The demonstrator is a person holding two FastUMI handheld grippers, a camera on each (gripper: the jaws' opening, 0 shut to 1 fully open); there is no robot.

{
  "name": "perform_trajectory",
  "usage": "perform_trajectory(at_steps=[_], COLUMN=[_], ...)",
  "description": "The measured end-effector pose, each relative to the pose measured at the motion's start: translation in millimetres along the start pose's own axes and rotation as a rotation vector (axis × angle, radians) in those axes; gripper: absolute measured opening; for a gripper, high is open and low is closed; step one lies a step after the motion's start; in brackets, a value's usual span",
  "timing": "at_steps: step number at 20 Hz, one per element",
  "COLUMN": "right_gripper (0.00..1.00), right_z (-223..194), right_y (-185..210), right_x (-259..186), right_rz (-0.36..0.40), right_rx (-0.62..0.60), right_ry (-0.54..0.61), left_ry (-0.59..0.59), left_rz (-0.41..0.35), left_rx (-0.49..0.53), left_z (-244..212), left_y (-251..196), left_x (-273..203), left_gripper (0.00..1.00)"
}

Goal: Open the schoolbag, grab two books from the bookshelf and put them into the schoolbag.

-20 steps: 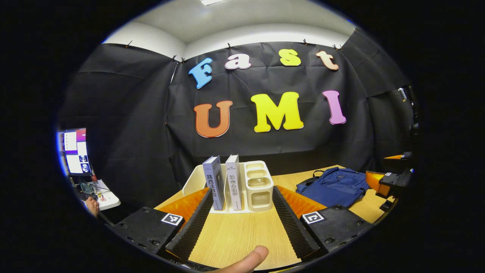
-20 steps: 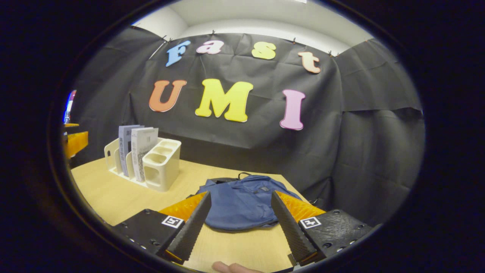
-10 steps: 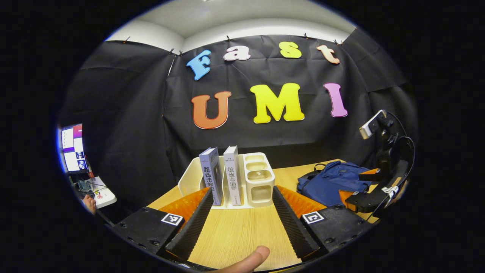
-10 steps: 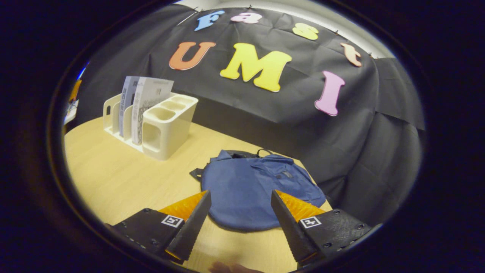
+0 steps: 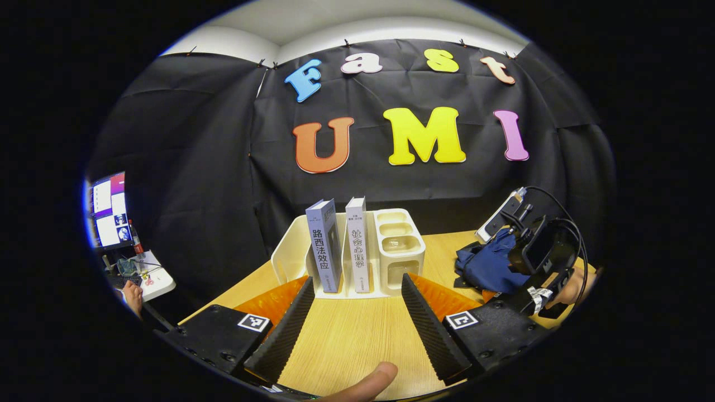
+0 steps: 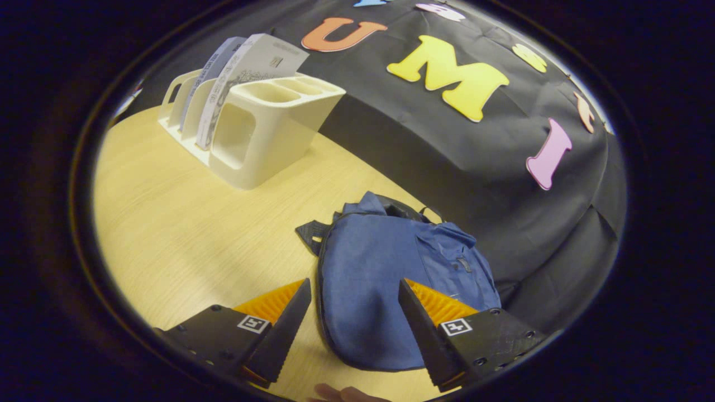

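Observation:
A blue schoolbag [image 6: 385,290] lies flat and closed on the wooden table [image 6: 184,223], its near edge between the fingers of my open right gripper [image 6: 352,321], which hovers above it. A cream bookshelf [image 5: 385,251] holds two upright books [image 5: 341,245] in the left gripper view, straight ahead of my open left gripper [image 5: 354,318], which holds nothing. In the right gripper view the bookshelf [image 6: 268,128] stands at the upper left with the books [image 6: 240,78] in it. In the left gripper view the schoolbag [image 5: 486,265] lies at the right, partly hidden by the right gripper's body [image 5: 539,259].
A black cloth wall rises close behind the table. A side table [image 5: 151,282] with a monitor [image 5: 109,209] and someone's hand stands at the far left. A fingertip [image 5: 368,382] shows at the bottom edge. The table's edge runs near the schoolbag's right side.
My right gripper has moved forward and tilted down over the schoolbag. My left gripper has drawn slightly closer to the bookshelf. Both stay open.

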State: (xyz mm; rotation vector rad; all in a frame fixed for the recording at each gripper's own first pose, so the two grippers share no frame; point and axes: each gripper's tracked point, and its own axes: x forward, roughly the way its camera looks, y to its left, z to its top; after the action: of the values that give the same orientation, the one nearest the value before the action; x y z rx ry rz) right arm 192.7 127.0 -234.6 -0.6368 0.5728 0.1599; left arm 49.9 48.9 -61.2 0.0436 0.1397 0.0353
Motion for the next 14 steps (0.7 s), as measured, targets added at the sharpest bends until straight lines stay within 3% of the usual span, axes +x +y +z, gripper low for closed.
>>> perform_trajectory(at_steps=[3,6,7,8,9,12,14], right_gripper=[0.99,0.94,0.99,0.92,0.98,0.92,0.97], right_z=[-0.5,1.6,-2.0,-1.8,-0.5,10.8,18.4], right_y=[3.9,-8.7,-12.0,-15.9,-21.2,-35.3,-43.3], right_x=[15.1,21.7,21.6,22.7,20.1,7.9,0.5], right_rz=[-0.009,-0.072,-0.08,-0.086,-0.096,-0.116,-0.126], right_rx=[-0.031,-0.069,-0.071,-0.067,-0.067,-0.079,-0.069], right_ry=[0.028,0.039,0.051,0.053,0.051,0.019,0.002], left_ry=[0.018,0.031,0.032,0.032,0.031,0.027,0.03], left_rz=[0.002,0.003,0.002,0.002,-0.002,0.0,0.0], left_rx=[-0.011,-0.015,-0.019,-0.022,-0.022,-0.018,-0.023], left_z=[-5.7,-8.3,-8.3,-8.1,-7.9,-6.9,-7.1], left_y=[2.5,1.7,1.7,0.6,-0.2,0.2,0.4], left_x=[3.8,5.2,4.8,5.3,4.7,3.7,3.4], left_gripper=[0.98,0.98,0.98,0.98,0.98,0.98,0.98])
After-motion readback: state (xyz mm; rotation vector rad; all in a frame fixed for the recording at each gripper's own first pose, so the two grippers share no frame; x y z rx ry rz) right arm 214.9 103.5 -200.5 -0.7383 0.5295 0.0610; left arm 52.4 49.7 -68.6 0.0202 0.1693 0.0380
